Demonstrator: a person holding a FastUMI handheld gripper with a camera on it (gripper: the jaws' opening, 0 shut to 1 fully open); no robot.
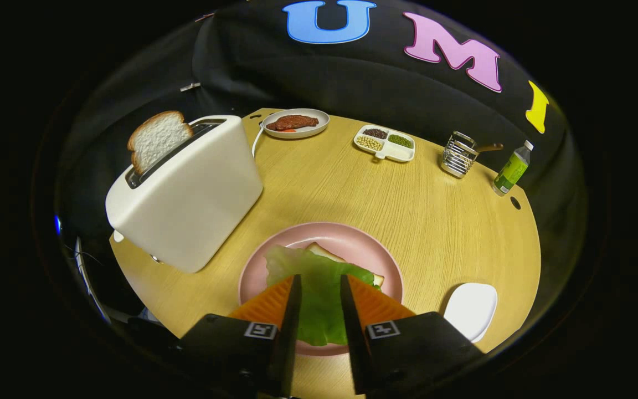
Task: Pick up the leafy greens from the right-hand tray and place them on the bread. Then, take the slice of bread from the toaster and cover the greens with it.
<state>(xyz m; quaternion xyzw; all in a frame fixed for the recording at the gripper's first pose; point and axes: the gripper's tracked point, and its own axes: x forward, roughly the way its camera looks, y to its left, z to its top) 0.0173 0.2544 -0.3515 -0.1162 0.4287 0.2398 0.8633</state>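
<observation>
One leaf of leafy greens (319, 288) lies on the pink plate (352, 238) at the near side of the counter (418, 205), draped over one slice of bread (324, 253) whose far corner and right edge peek out from under it. The leaf is pale green, crinkled and broad, and its near end reaches past the plate's near rim. The claw (320, 285) hangs over it with its two fingers spread apart, the leaf showing in the gap between them; whether they touch it cannot be told. One white toaster (186, 194) stands to the left, with a second slice (157, 138) upright in its slot. One empty white tray (471, 310) sits near right. At the far side are one plate of meat (295, 123), one divided dish (384, 143) with three fillings, one wire holder (457, 155) and one green bottle (512, 169).
</observation>
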